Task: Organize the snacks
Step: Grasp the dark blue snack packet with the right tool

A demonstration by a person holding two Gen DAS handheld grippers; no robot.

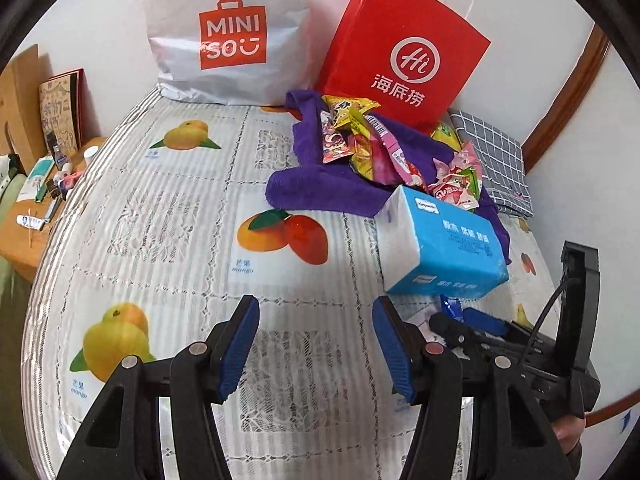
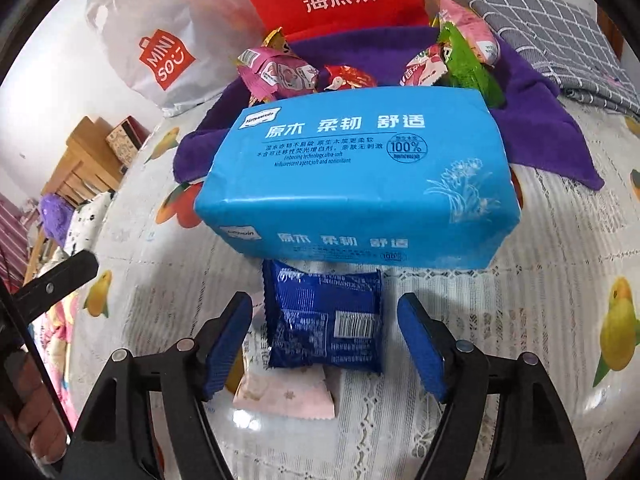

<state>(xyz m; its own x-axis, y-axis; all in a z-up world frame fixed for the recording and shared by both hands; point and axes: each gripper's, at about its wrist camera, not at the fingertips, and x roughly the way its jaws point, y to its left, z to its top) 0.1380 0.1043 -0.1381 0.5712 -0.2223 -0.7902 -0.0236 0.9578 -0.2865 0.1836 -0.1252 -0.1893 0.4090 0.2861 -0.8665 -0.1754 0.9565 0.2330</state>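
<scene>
A pile of snack packets (image 1: 372, 144) lies on a purple towel (image 1: 316, 188) in front of a red paper bag (image 1: 404, 60); the pile also shows in the right wrist view (image 2: 360, 72). A blue tissue pack (image 2: 360, 176) sits in front of the towel, also seen in the left wrist view (image 1: 444, 244). A dark blue snack packet (image 2: 324, 320) lies on a pale pink packet (image 2: 284, 392), between the open fingers of my right gripper (image 2: 324, 344). My left gripper (image 1: 316, 348) is open and empty over the tablecloth. The right gripper (image 1: 472, 324) shows at the lower right of the left wrist view.
A white MINISO bag (image 1: 228, 36) stands at the back left. A grey checked cloth (image 1: 492, 156) lies at the right. The table (image 1: 160, 208) has a fruit-print cover. A wooden side table (image 1: 36, 184) with small items stands at the left.
</scene>
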